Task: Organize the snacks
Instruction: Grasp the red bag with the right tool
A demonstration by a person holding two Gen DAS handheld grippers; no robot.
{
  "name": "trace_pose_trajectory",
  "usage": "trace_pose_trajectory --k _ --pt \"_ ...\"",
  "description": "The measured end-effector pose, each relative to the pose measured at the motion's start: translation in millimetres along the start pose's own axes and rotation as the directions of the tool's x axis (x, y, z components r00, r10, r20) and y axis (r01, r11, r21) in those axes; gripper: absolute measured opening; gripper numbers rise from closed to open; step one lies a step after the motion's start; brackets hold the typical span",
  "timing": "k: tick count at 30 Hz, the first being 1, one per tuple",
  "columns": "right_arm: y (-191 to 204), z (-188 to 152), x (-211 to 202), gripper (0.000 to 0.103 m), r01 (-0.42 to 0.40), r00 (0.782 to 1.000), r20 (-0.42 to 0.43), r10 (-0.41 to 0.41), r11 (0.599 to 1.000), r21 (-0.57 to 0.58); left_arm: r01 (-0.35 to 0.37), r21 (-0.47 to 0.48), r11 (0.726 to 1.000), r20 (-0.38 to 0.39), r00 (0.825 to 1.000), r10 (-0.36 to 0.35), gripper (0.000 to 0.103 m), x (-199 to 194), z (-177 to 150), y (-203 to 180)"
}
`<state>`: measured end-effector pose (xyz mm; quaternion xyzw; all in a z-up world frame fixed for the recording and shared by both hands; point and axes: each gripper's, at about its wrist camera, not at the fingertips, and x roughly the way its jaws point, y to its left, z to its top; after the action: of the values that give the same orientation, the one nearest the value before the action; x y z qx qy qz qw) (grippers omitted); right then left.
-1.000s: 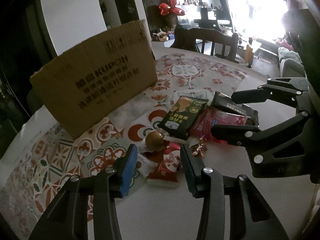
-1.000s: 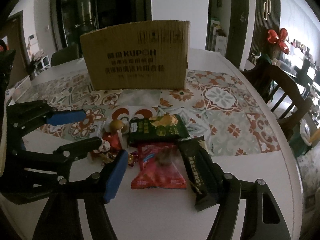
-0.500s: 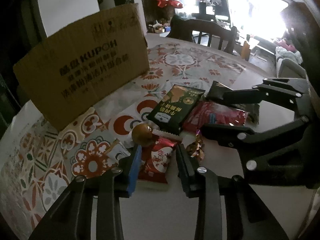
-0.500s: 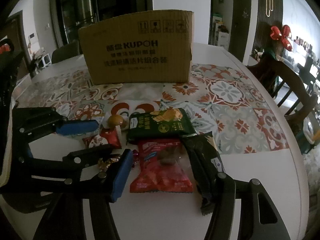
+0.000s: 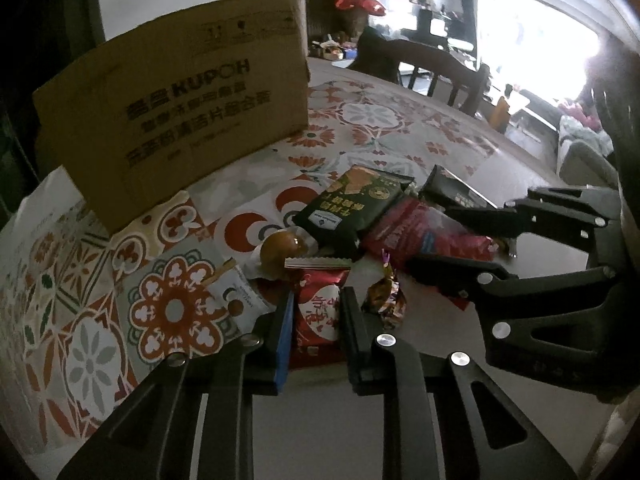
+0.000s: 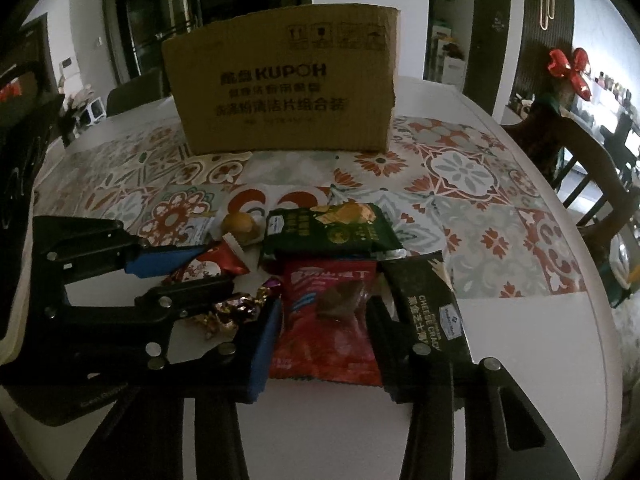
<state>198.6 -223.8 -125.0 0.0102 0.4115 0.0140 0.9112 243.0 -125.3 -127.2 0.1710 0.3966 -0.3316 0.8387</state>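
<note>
- Your left gripper [image 5: 316,316] has closed on the small red snack packet with a white heart print [image 5: 318,314]; both pads press its sides, and it lies on the table right between the fingers.
- Just past the left fingertips sits a round golden-brown wrapped treat [image 5: 278,250], touching the far edge of that red packet.
- Immediately left of the blue-padded left finger lies a small white sachet [image 5: 236,300] on the patterned tile-print table mat [image 5: 92,320].
- Just right of the left gripper's right finger rests a crinkled gold-and-purple foil candy [image 5: 386,302].
- Your right gripper [image 6: 322,316] is closing around the larger red translucent snack bag [image 6: 328,316], which lies flat between its jaws; both pads stand at the bag's edges, but you cannot tell whether they press it yet.
- Ahead of the right fingertips lies the dark green snack pouch with a chip picture [image 6: 328,228], its near edge overlapping the red bag's top.
- Against the outside of the right finger lies the long black cracker pack with white lettering [image 6: 430,300].
- Well beyond both grippers stands the brown cardboard box printed KUPOH [image 6: 284,84], upright on the mat.
</note>
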Motion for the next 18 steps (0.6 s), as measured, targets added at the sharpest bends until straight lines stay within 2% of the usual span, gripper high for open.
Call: trace_pose_trajectory --k 9,18 --pt "0 -3 -13 0.036 0.0 1.0 0.024 0.0 1.0 0.001 -0.006 -0.085 0.996 0.031 0.999 0.009 0.023 -18 -2 0" --pt "-4 0 -39 0.035 0.013 0.996 0.09 -0.014 1.0 0.014 -0.029 -0.147 0.989 0.089 0.995 0.042 0.023 -50 1 -2"
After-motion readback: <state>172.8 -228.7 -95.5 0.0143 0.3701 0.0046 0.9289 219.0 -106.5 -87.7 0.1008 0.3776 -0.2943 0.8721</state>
